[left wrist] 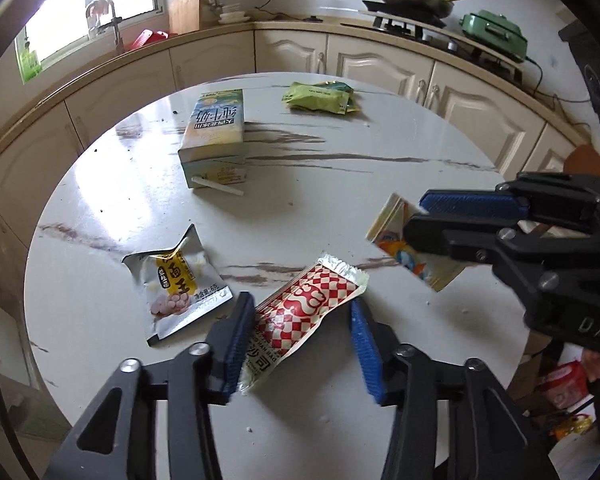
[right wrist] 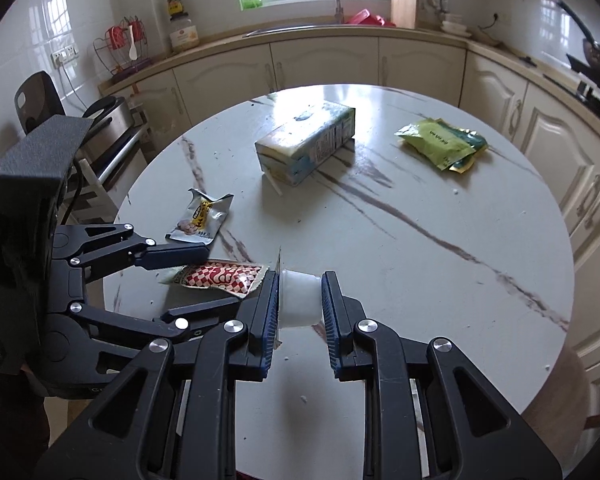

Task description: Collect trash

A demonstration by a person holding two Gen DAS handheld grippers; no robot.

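A red-and-white checked wrapper (left wrist: 300, 320) lies on the round marble table (left wrist: 340, 208), between the open fingers of my left gripper (left wrist: 300, 344), which straddles its near end. It also shows in the right wrist view (right wrist: 220, 278). My right gripper (right wrist: 300, 304) is shut on a small white plastic cup (right wrist: 300, 300) with a printed foil lid (left wrist: 404, 248), held just above the table. A silver-and-yellow snack packet (left wrist: 176, 284) lies left of the checked wrapper. A milk carton (left wrist: 216, 136) with a straw lies on its side farther back. A green packet (left wrist: 320, 98) lies at the far edge.
Cream kitchen cabinets (left wrist: 380, 64) and a counter ring the table. A stove with a pan (left wrist: 412, 0) stands at the back right, a sink (right wrist: 336, 12) under the window. A chair back (right wrist: 36, 96) stands at the left, boxes on the floor (left wrist: 564, 384) at the right.
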